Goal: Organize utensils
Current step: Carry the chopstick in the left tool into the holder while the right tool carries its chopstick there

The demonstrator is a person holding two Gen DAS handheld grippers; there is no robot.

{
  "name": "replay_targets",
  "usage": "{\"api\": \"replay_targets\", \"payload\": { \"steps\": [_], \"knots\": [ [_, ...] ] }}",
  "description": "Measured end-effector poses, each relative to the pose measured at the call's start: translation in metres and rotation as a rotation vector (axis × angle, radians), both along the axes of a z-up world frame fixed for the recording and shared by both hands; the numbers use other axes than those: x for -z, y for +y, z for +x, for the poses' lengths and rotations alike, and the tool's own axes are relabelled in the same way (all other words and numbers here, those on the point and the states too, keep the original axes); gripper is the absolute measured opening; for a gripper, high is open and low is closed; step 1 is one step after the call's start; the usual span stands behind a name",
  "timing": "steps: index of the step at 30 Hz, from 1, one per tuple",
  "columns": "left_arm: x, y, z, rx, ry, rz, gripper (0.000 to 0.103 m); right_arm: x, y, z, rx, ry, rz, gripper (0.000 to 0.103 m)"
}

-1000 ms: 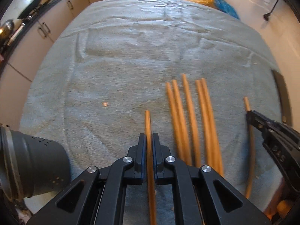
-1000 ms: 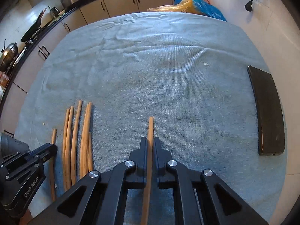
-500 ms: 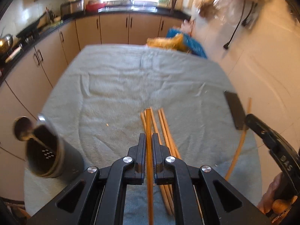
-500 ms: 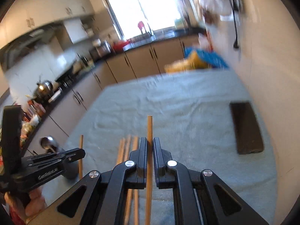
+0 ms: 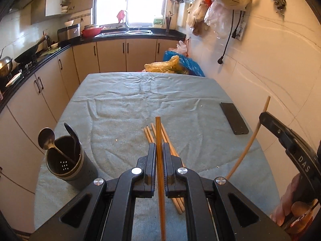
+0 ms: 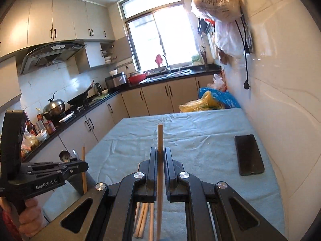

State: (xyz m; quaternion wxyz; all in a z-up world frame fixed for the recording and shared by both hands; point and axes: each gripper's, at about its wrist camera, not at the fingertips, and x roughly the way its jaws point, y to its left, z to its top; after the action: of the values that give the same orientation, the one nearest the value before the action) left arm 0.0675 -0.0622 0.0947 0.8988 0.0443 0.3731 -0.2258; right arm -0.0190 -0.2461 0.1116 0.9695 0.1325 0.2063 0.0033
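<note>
Each gripper holds one wooden chopstick clear of the table. My left gripper [image 5: 158, 146] is shut on a chopstick [image 5: 158, 132] that sticks out past its fingertips. My right gripper [image 6: 159, 150] is shut on another chopstick [image 6: 159, 138], tip raised. Several more chopsticks [image 5: 168, 148] lie together on the grey-blue cloth [image 5: 124, 108], below and behind the left gripper. A dark utensil holder [image 5: 66, 164] with spoons [image 5: 46, 138] stands at the cloth's near left. In the left wrist view the right gripper [image 5: 262, 116] shows at the right edge, its chopstick [image 5: 252, 138] slanting up.
A black phone [image 5: 233, 118] lies flat near the cloth's right edge, also in the right wrist view [image 6: 248, 154]. Yellow and blue bags [image 5: 174, 65] sit at the table's far end. A tiled wall runs along the right; counters and cabinets line the left.
Both grippers rose and tilted up from the cloth, each carrying its chopstick. The views now take in the kitchen, and the utensil holder shows whole at the left.
</note>
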Motion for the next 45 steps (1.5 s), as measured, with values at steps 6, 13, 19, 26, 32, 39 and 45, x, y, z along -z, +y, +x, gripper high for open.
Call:
{"api": "replay_targets", "payload": {
  "steps": [6,13,19,26,32,39,45],
  "knots": [
    [-0.015,0.011,-0.006,-0.013,-0.033,-0.025,0.006,-0.013,0.008,-0.006,-0.014,-0.036,-0.020,0.006],
    [-0.025,0.021,-0.009,-0.037,-0.053,-0.037,0.006,-0.022,0.015,-0.007,-0.021,-0.062,-0.025,0.006],
    [-0.040,0.030,-0.012,-0.051,-0.081,-0.052,0.006,-0.034,0.028,-0.004,-0.058,-0.086,-0.032,0.006],
    [-0.063,0.045,-0.013,-0.070,-0.123,-0.068,0.006,-0.054,0.044,0.006,-0.106,-0.120,-0.024,0.006],
    [-0.093,0.066,-0.012,-0.087,-0.160,-0.090,0.006,-0.070,0.060,0.017,-0.141,-0.147,-0.023,0.006],
    [-0.134,0.101,-0.018,-0.135,-0.238,-0.113,0.006,-0.086,0.077,0.036,-0.179,-0.175,0.033,0.006],
    [-0.158,0.125,-0.022,-0.179,-0.306,-0.112,0.006,-0.106,0.105,0.055,-0.227,-0.214,0.050,0.006]
  ]
}}
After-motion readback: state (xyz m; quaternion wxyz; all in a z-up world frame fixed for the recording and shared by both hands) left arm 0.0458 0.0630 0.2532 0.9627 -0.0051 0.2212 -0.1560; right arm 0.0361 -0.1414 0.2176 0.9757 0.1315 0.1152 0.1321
